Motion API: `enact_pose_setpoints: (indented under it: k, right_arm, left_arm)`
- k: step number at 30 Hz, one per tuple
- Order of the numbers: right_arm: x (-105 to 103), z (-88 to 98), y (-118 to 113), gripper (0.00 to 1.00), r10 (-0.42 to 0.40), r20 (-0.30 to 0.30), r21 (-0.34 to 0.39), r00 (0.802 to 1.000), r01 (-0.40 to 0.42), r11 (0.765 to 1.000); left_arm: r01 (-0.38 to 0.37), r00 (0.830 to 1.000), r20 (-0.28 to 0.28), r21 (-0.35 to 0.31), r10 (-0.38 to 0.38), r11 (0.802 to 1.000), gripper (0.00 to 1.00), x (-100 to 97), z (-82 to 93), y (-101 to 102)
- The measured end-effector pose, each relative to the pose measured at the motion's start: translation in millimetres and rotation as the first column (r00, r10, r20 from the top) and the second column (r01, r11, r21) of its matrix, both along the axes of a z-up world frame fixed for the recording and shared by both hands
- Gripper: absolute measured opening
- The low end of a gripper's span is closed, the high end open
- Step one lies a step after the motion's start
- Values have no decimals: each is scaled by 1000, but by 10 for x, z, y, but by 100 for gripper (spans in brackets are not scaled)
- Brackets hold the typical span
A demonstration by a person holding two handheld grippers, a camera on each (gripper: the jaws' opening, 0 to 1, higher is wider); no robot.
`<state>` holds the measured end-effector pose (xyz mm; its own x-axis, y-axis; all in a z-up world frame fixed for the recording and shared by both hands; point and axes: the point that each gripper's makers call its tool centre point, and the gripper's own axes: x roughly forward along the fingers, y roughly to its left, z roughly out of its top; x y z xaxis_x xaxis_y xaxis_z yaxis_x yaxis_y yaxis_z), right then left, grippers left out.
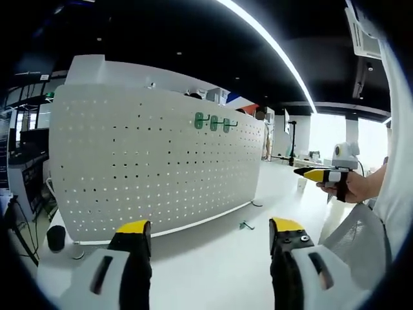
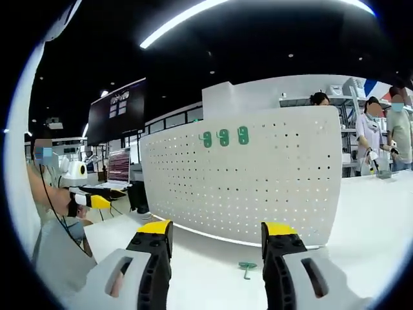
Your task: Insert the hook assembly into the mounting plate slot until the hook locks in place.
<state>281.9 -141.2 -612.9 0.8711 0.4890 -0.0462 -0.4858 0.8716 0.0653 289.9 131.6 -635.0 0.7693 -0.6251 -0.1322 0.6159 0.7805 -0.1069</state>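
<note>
Hook assembly (image 1: 246, 225): one small green piece, lying loose on the white table (image 1: 213, 265), lower centre of the left gripper view, just in front of the pegboard's bottom edge and slightly left of the right-hand jaw tip; in the right gripper view the same piece (image 2: 246, 267) lies at lower centre, between the two jaws, apart from both. Mounting plate: a white perforated pegboard (image 1: 155, 168) standing upright on the table, filling the left and centre of the left gripper view; in the right gripper view it (image 2: 258, 177) spans the centre to the right. Mounted hooks: three green hooks (image 1: 214, 122) in a row near the board's top edge, upper centre of the left gripper view; also upper centre (image 2: 224, 137) in the right gripper view. Left gripper (image 1: 210, 234): yellow-tipped black jaws spread wide, nothing between them, at the bottom of its own view; seen again at the left edge of the right gripper view (image 2: 97, 201), held in a hand. Right gripper (image 2: 216, 234): jaws likewise parted and empty, bottom of its own view; seen at the right of the left gripper view (image 1: 321, 175), held in a hand. Background, right gripper view, far right: people (image 2: 377, 135) standing behind the table.
</note>
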Motion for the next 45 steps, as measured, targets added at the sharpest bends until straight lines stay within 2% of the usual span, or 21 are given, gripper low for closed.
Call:
enact_pose_setpoints:
  k: [17, 20, 22, 30, 35, 45]
  right_arm:
    - [1, -18, 13, 57, 6, -12, 14, 1000, -6, 1000]
    - [1, -26, 9, 57, 5, -17, 17, 1000, -4, 1000]
    - [1, -17, 6, 57, 2, -15, 19, 1000, -2, 1000]
    - [-7, -8, 8, 57, 0, -9, 14, 1000, 0, 1000]
    - [-6, 1, 10, 57, 2, -4, 13, 1000, -2, 1000]
    - [-7, 23, 5, 57, 0, 8, 15, 1000, 0, 1000]
  left_arm:
    - [5, 1000, -10, 6, -5, 1000, 78, -23, -50, -22]
    - [37, 999, -20, 19, -37, 999, 78, -26, -69, -94]
    - [63, 998, -23, 55, -62, 997, 78, -33, -100, -131]
    - [106, 994, -38, 83, -103, 991, 77, -1, -120, -185]
    - [157, 986, -72, 128, -149, 979, 78, 30, -198, -261]
    - [241, 968, -110, 173, -224, 955, 78, 142, -232, -432]
